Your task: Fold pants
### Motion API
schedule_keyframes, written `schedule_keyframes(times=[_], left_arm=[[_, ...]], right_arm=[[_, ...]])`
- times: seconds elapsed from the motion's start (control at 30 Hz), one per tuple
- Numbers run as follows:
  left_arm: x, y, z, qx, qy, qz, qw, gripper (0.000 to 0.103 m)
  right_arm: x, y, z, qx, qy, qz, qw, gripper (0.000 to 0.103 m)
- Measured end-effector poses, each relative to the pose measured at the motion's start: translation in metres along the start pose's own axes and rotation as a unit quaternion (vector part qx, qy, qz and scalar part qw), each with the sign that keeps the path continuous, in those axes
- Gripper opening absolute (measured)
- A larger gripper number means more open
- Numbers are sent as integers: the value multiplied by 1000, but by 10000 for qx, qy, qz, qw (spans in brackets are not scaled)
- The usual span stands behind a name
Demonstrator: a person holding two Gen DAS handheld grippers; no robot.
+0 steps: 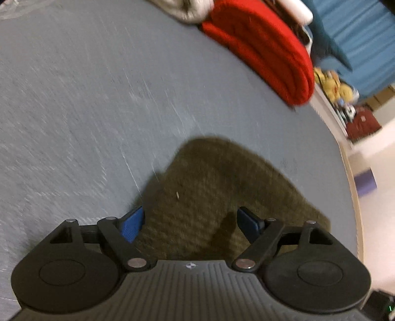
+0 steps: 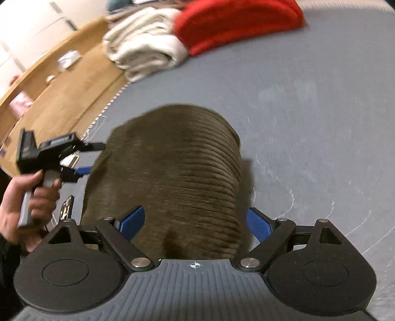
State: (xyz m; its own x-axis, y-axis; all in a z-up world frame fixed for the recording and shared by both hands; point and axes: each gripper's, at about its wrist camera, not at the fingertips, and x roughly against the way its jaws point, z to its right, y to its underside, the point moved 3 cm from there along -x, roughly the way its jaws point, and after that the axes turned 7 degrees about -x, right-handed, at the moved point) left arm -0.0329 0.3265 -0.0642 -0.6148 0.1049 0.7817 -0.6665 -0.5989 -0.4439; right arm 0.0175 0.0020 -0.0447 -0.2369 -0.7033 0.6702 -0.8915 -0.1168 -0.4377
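Corduroy pants (image 2: 170, 177), olive-brown and already gathered into a compact bundle, lie on the grey-blue surface (image 2: 308, 103) near both tools, with bare surface all round them except at the near edge, which the tool bodies hide. The right gripper (image 2: 196, 222) hovers low over the near end of the bundle, its blue pads (image 2: 133, 222) spread wide to either side of the cloth and closed on nothing; this placement looks like a check or a press on the fold, not a grasp. The left gripper (image 1: 191, 221) likewise stands with its fingers apart above the cloth, and in the right wrist view it shows at the left edge of the bundle, held in the person's hand (image 2: 22, 197), its blue tip just beside the fabric; I cannot tell whether it touches. Judging by the ribs, which run crosswise in the right wrist view, the bundle's long axis runs from near to far, its rounded end pointing far toward the folded red garment (image 2: 237, 22) and the cream one (image 2: 145, 47), both well apart from it. The fold seems nearly finished
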Motion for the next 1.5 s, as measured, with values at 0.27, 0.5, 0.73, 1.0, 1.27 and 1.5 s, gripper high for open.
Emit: schedule_keyframes(times=[0.27, 0.5, 0.73, 1.0, 1.27, 1.5], left_arm=[[-60, 6, -14, 197, 538, -496, 9971, 89], [-59, 11, 15, 95, 723, -412, 9965, 59], [-78, 35, 127, -550, 1560, -593, 9844, 50], [-118, 43, 236, -1104, 1720, -299, 9784, 49], [-85, 41, 271, -1966, 1067, 682, 9723, 49], [-87, 104, 307, -3683, 1502, 90, 9175, 46]], right_arm=[[-43, -1, 14, -337, -229, -449, 9982, 89], [-17, -11, 6, -65, -328, -122, 9994, 39], [90, -49, 48, -185, -119, 852, 9961, 38], [195, -56, 139, -71, 438, 1621, 9858, 41], [224, -58, 205, -481, 2110, 2222, 9507, 52], [177, -16, 159, 1277, 1344, 790, 9795, 52]])
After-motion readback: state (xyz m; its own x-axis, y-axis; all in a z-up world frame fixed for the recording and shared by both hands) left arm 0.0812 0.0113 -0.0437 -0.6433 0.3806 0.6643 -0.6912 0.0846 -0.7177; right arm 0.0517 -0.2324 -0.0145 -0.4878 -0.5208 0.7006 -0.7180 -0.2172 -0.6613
